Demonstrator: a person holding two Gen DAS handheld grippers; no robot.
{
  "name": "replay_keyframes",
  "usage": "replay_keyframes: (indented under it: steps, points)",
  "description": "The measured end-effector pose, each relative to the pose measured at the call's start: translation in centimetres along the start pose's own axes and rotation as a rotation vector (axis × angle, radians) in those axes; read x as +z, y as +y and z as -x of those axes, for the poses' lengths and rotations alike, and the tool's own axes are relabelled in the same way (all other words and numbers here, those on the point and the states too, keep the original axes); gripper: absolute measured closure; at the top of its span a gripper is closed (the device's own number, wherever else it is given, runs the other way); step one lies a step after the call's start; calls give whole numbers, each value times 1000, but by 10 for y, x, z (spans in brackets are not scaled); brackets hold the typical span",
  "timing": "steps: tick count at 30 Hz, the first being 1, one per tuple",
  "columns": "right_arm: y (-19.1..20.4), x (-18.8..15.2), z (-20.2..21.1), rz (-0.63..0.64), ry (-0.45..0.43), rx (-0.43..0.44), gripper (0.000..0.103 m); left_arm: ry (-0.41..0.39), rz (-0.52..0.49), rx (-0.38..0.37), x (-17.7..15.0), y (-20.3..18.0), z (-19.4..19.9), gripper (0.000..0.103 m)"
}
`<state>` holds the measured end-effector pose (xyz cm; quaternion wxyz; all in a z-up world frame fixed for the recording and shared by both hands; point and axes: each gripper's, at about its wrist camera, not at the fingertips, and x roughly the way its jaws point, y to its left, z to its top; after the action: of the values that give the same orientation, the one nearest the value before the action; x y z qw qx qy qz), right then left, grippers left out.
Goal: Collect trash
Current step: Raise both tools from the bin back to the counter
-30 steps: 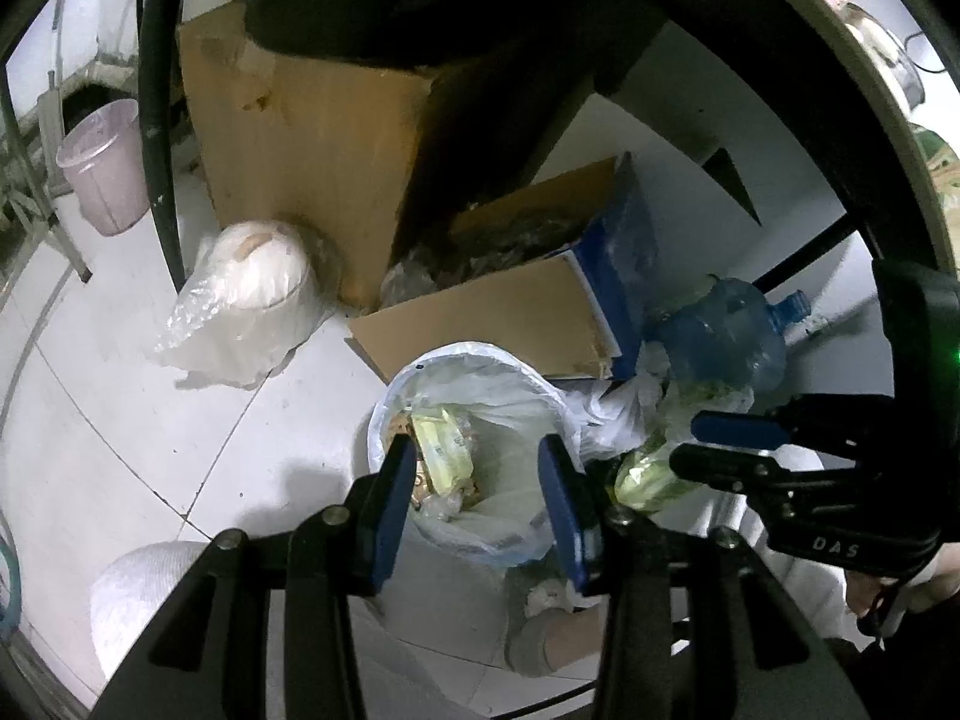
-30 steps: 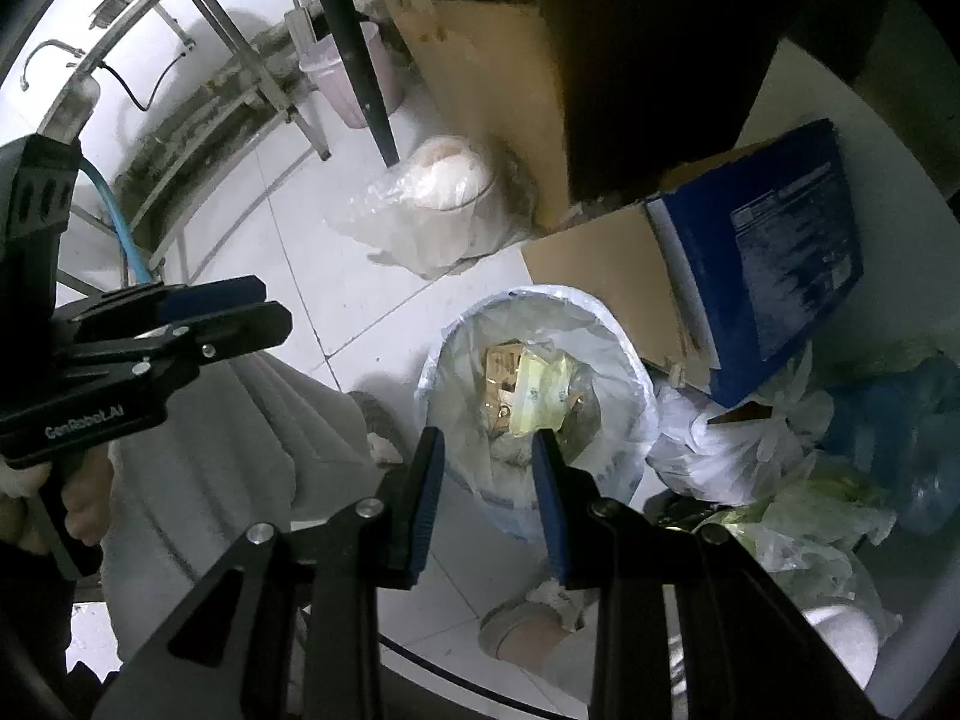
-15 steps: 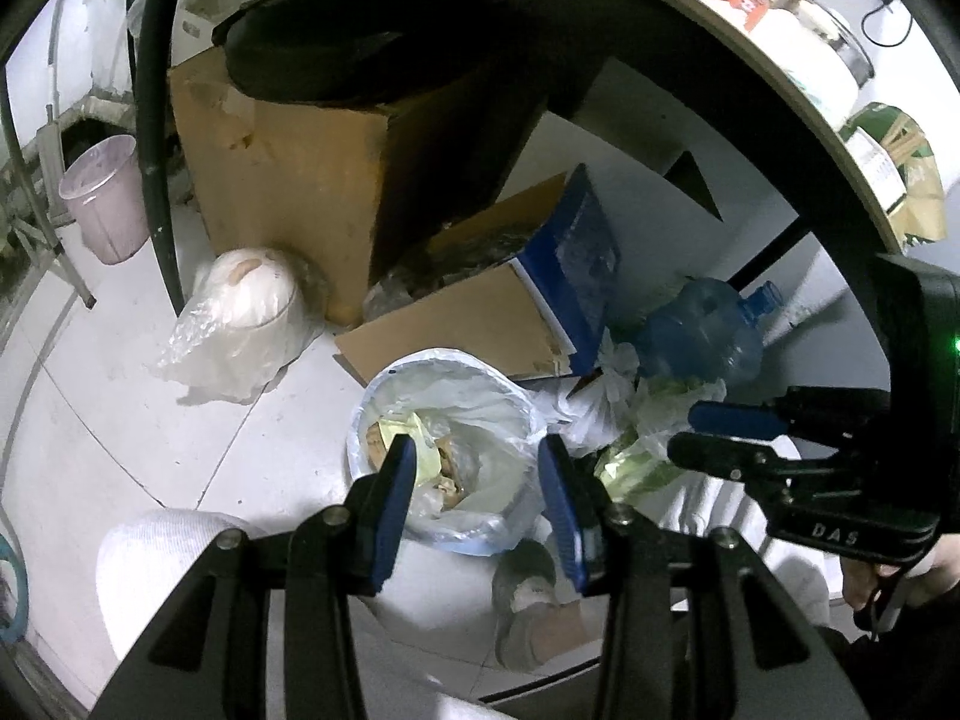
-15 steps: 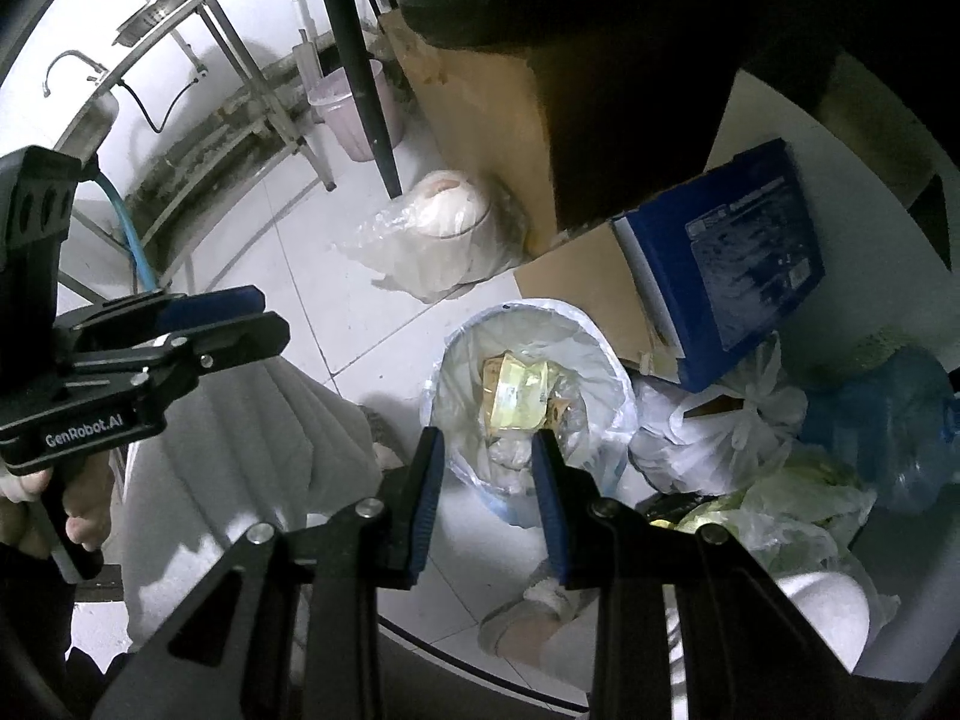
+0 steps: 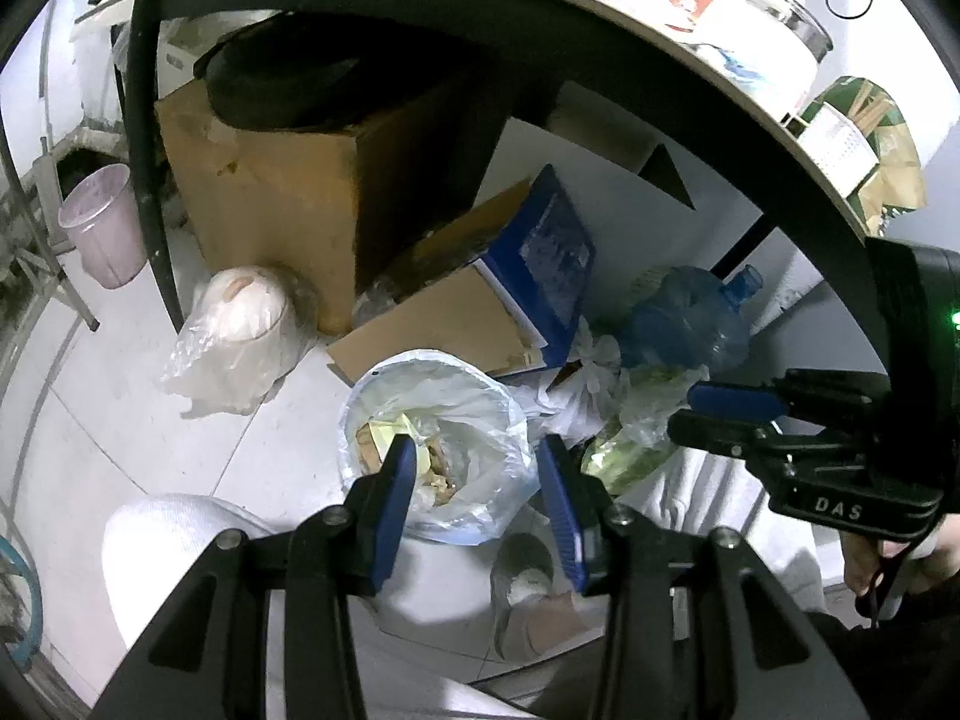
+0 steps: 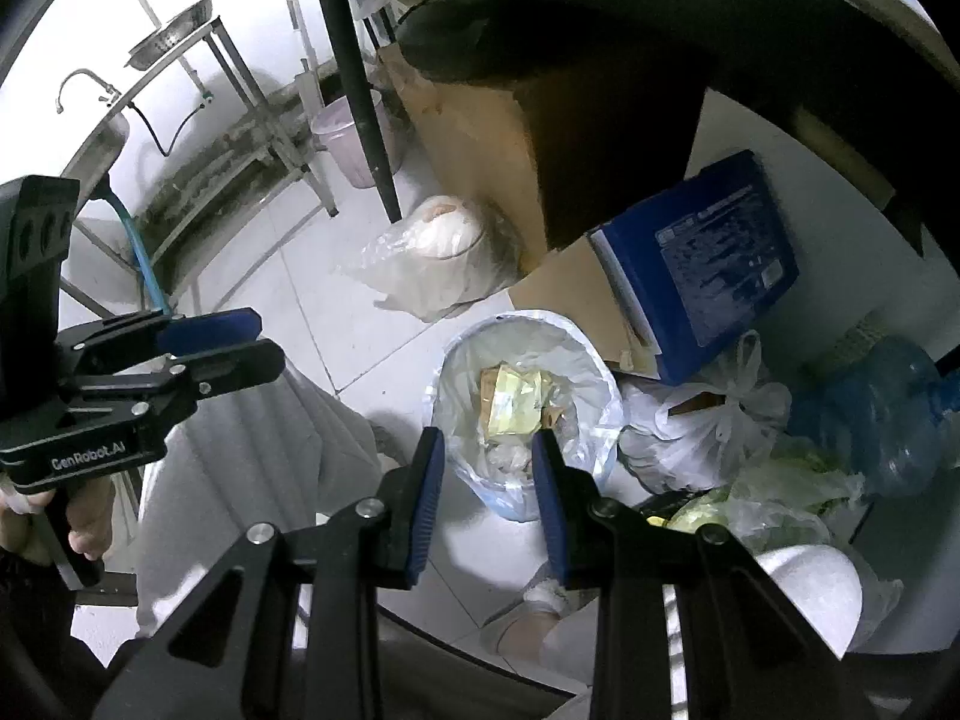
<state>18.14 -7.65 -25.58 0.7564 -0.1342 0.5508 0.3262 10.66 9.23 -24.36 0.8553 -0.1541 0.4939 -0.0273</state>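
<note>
White plastic-lined round trash bin (image 5: 438,444) holding yellow wrappers (image 6: 516,399) sits on the pale tiled floor (image 5: 102,408) beside a blue-and-brown cardboard box (image 5: 510,300). Left gripper (image 5: 477,498) and right gripper (image 6: 486,483) hover above it, both parted and empty.

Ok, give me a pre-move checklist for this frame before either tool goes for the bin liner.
1. Left tool empty, fingers apart: ok.
2. Right tool empty, fingers apart: ok.
3. Trash bin upright, liner folded over the rim: ok.
4. Room left in the bin, with yellow wrappers below the rim: ok.
5. Tools lined up over the rim on opposite sides: not ok, both hang above it.
6. Tied white bag clear of the bin: cannot tell, it sits close against it.
</note>
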Motion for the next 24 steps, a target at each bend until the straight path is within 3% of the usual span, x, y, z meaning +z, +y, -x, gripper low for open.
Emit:
replay_keyframes:
  steps: [24]
  points:
    - [-25,-29,75,-39,-127,-12,75,-16,-121,-9,6,-65,22,61]
